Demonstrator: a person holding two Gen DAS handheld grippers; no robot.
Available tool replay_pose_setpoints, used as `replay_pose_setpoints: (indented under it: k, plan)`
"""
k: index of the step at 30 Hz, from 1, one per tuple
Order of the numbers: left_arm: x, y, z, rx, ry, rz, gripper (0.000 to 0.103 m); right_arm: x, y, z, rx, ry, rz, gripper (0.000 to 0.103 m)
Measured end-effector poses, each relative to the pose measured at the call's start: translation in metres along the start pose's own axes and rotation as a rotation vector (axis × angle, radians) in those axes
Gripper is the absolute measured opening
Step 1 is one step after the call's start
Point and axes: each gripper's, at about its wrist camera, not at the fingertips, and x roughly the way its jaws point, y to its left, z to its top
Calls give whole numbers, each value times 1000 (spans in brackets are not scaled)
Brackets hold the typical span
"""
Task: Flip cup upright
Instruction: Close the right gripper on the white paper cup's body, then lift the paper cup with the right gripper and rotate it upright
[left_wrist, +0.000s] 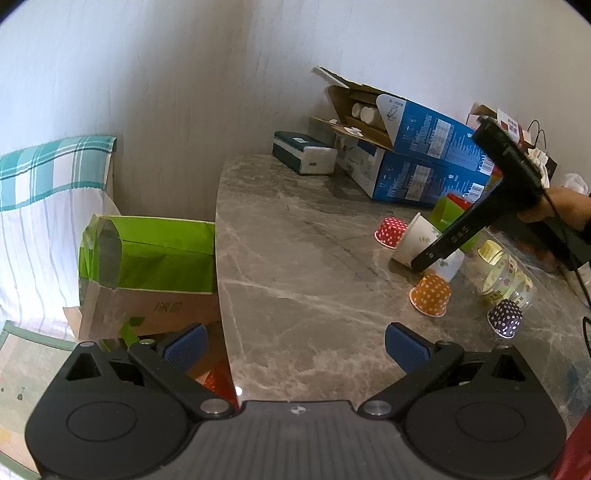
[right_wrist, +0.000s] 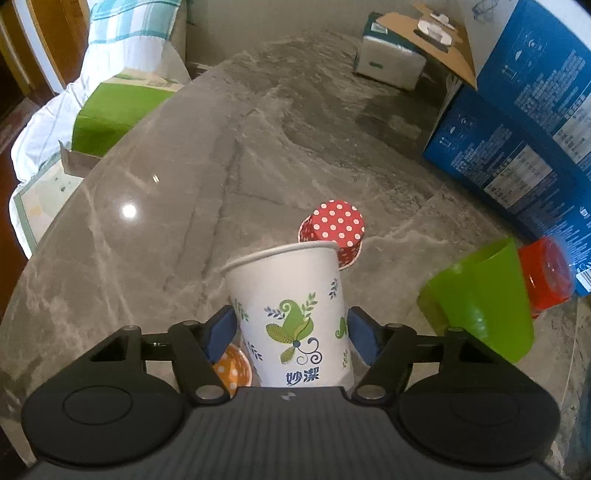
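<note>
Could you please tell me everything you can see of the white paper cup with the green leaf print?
The white paper cup looks like thin paper with a rolled rim, printed with green and blue leaf motifs and blue characters. The right gripper holds it, blue pads pressed on either side of its wall. In the left wrist view it is tilted above the marble table, mouth pointing away from the gripper toward the red dotted cup. Its base is hidden.

Glossy grey marble-look tabletop (right_wrist: 147, 206), matt printed paper cup (right_wrist: 291, 314), shiny green plastic cup (right_wrist: 487, 302), cardboard boxes (left_wrist: 424, 162).
</note>
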Motion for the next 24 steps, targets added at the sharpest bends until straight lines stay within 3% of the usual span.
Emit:
replay_pose_setpoints:
  k: [3, 9, 15, 19, 24]
  plan:
    - [-3, 0, -1, -7, -2, -7, 103, 5, 3, 2, -1, 18, -17, 61]
    - [-18, 9, -5, -33, -25, -17, 103, -43, -6, -7, 160, -85, -1, 60]
    - [-39, 19, -12, -88, -45, -40, 103, -97, 27, -71, 398, -144, 108, 61]
    - [-51, 23, -20, -111, -40, -95, 103, -102, 57, -122, 584, -149, 179, 61]
    - [-66, 22, -32, -115, -22, -163, 103, -94, 83, -157, 744, -151, 204, 61]
